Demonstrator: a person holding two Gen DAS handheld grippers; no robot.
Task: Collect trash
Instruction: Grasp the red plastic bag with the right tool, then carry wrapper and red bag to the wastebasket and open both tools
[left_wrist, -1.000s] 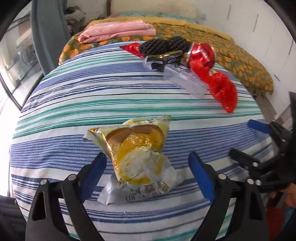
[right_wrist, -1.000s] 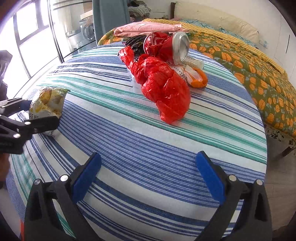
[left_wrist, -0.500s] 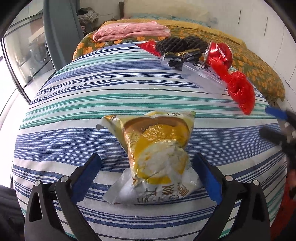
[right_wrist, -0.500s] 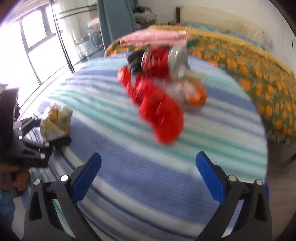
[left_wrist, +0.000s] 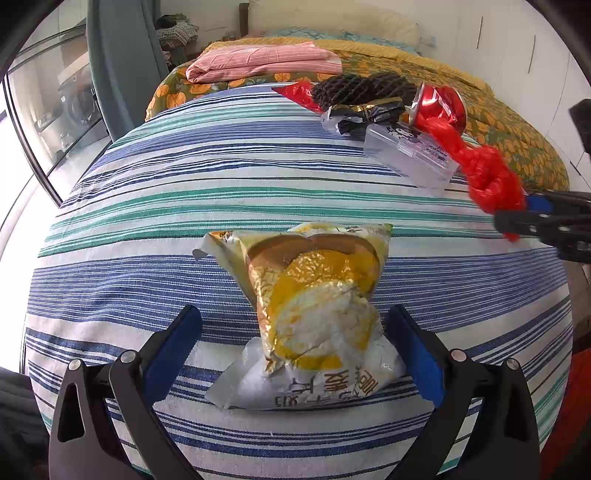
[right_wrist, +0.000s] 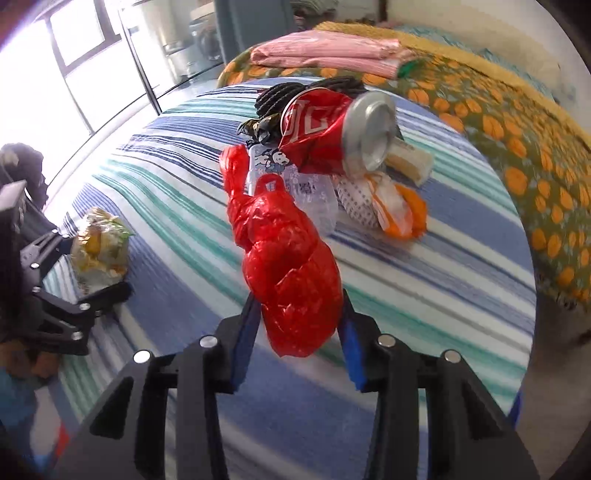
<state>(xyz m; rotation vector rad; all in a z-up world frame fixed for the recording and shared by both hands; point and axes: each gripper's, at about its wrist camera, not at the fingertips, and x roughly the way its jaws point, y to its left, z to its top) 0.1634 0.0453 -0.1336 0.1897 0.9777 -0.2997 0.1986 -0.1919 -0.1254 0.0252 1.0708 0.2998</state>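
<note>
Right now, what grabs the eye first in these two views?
The red plastic bag dominates the right wrist view, its near end between the fingers of the right gripper, which have closed in on it. Behind it lies a crushed red can in a heap of litter at the far side of the striped tablecloth. In the left wrist view, a yellow snack wrapper lies between the open fingers of the left gripper.

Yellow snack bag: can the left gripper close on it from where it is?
Probably yes. The yellow snack bag lies between the open fingers of the left gripper, with only striped cloth around it.
</note>
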